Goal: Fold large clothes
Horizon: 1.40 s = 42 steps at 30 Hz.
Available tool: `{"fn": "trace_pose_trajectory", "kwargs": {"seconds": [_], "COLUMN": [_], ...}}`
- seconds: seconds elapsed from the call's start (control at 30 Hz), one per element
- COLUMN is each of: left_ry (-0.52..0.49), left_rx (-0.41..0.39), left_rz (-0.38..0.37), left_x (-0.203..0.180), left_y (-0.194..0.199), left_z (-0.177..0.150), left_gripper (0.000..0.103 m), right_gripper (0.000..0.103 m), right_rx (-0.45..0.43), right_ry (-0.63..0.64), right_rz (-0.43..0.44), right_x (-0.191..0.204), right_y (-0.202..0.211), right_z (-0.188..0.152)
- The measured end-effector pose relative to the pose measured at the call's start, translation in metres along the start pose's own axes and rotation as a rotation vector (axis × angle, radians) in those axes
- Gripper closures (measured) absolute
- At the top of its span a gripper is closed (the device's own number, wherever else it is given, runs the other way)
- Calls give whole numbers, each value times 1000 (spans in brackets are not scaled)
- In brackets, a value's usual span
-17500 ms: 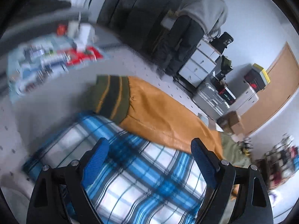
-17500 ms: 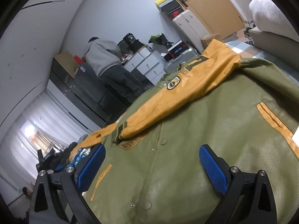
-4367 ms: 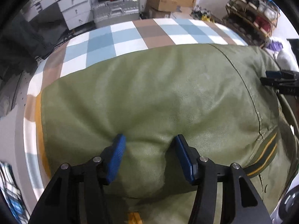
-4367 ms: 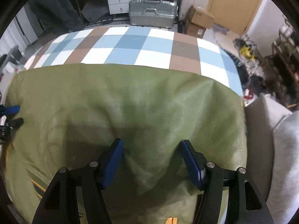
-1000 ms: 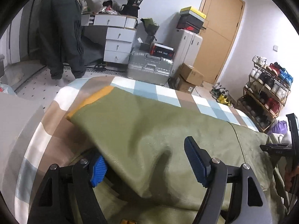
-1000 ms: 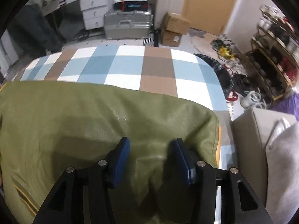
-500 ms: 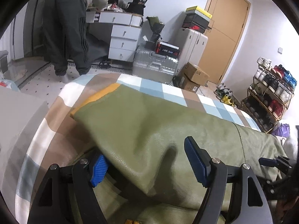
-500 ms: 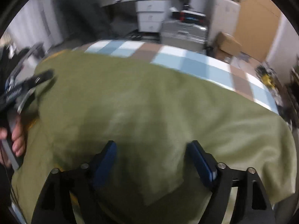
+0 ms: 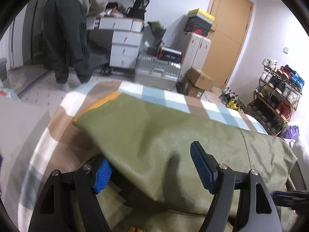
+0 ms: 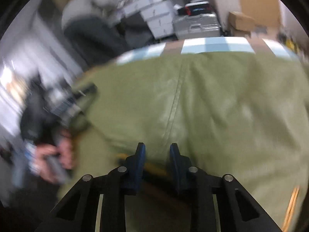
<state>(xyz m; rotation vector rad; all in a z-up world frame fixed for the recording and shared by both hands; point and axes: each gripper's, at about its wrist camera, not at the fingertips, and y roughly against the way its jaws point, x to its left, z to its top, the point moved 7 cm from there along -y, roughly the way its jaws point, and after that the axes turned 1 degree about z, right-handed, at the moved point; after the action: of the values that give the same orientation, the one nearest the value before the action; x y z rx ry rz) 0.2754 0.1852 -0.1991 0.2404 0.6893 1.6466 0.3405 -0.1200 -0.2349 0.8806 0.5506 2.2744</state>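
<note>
Closing right gripper (image 10: 156, 150) straddles a jacket (image 10: 202, 100) fold; left gripper (image 9: 148, 166), wide, spans its edge

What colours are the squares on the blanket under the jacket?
The blanket has blue, white and brown squares, clearest in the left wrist view.

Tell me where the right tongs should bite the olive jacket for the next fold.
Grip the near folded edge of the olive jacket, coming in low from the near side. That edge lifts off the layer beneath, and the right tongs are already closing around it beside the seam.
</note>
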Motion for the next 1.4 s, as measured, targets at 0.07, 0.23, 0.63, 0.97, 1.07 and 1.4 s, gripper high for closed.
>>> {"fn": "trace_pose_trajectory", "kwargs": {"seconds": [0.07,0.23,0.63,0.97,1.07,1.4], "left_ry": [-34,-44,-148,-172,-185,-185], "left_rx": [-26,-14,117,303,305,313], "left_rz": [-6,10,48,179,149,189], "left_x": [-5,-7,-10,20,19,36], "left_y": [6,22,166,181,188,206], "left_z": [0,-11,-78,-144,-149,-174], "left_gripper": [31,31,31,31,31,31], "right_gripper": [72,44,21,20,16,14], "right_rx": [-84,-264,-378,-322,-279,121], "right_ry": [4,-31,-69,-84,-42,1], "right_rz": [47,46,-71,-54,-7,345], "right_x": [11,15,-5,-7,10,102], "right_y": [42,125,202,210,204,54], "right_z": [-22,-70,-119,-150,-160,-173]}}
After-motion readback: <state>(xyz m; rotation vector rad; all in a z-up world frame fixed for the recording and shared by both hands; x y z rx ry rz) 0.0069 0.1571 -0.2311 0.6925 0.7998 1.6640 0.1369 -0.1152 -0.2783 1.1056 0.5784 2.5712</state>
